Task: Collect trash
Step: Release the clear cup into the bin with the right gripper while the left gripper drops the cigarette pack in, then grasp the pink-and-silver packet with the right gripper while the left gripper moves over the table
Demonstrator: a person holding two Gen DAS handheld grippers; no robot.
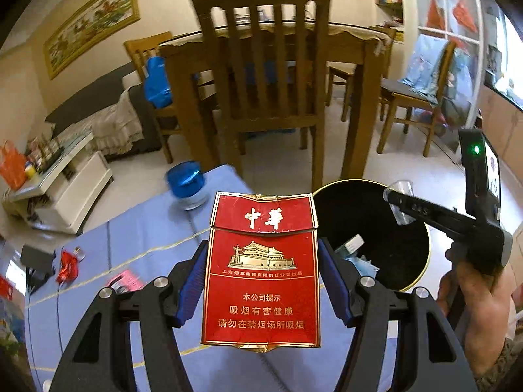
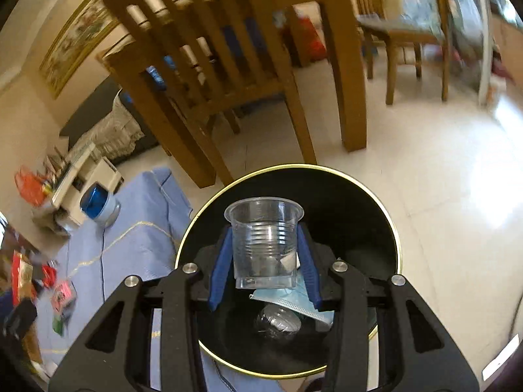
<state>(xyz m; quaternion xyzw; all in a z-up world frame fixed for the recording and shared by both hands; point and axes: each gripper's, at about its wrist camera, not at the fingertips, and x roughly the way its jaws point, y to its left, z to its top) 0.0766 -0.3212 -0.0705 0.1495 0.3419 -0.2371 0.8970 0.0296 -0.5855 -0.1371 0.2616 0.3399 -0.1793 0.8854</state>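
My left gripper [image 1: 263, 281] is shut on a flattened red cigarette pack [image 1: 261, 271] and holds it above the blue cloth, just left of the black round bin [image 1: 408, 261]. My right gripper [image 2: 265, 258] is shut on a clear plastic cup [image 2: 265, 245] and holds it over the bin's opening [image 2: 359, 215]. In the left wrist view the right gripper [image 1: 397, 201] reaches over the bin with the cup [image 1: 403, 202] at its tip. Inside the bin lie a blue face mask [image 2: 291, 300] and a crushed clear container [image 2: 278, 321].
A blue-lidded jar [image 1: 188, 184] stands on the blue cloth [image 1: 137, 238]. Red and pink wrappers [image 1: 67, 266] lie at the cloth's left. A wooden chair [image 1: 264, 75] and table stand behind the bin. A low white cabinet [image 1: 62, 183] is far left.
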